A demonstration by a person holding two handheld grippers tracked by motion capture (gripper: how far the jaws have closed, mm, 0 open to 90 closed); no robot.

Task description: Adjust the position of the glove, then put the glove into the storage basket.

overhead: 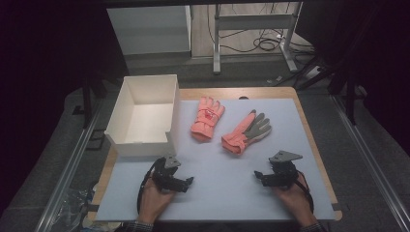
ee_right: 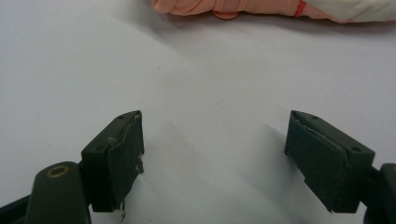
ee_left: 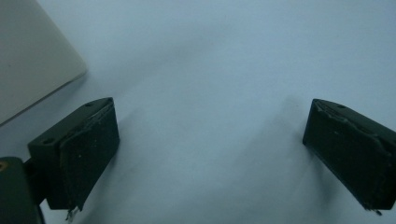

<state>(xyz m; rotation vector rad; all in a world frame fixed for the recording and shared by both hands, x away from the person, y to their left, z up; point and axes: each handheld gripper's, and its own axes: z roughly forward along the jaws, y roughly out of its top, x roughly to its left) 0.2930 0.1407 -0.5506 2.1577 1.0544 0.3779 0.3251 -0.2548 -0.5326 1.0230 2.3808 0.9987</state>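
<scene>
Both grippers, left gripper (overhead: pixel 189 181) and right gripper (overhead: pixel 257 175), jaws apart, empty; risk of pinching only a fold of the near glove (overhead: pixel 245 132), dropping it short of the box (overhead: pixel 145 115).

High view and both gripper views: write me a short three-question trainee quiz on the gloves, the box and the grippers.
1. True or false: a pink glove already lies inside the white box.
2. Which glove lies nearer the box: A) the palm-down glove or B) the grey-palmed glove?
3. In what state are the jaws of the left gripper and the right gripper, and is anything between them?

Key
1. False; both gloves lie on the white mat.
2. A.
3. Both open, with nothing between the jaws.
</scene>
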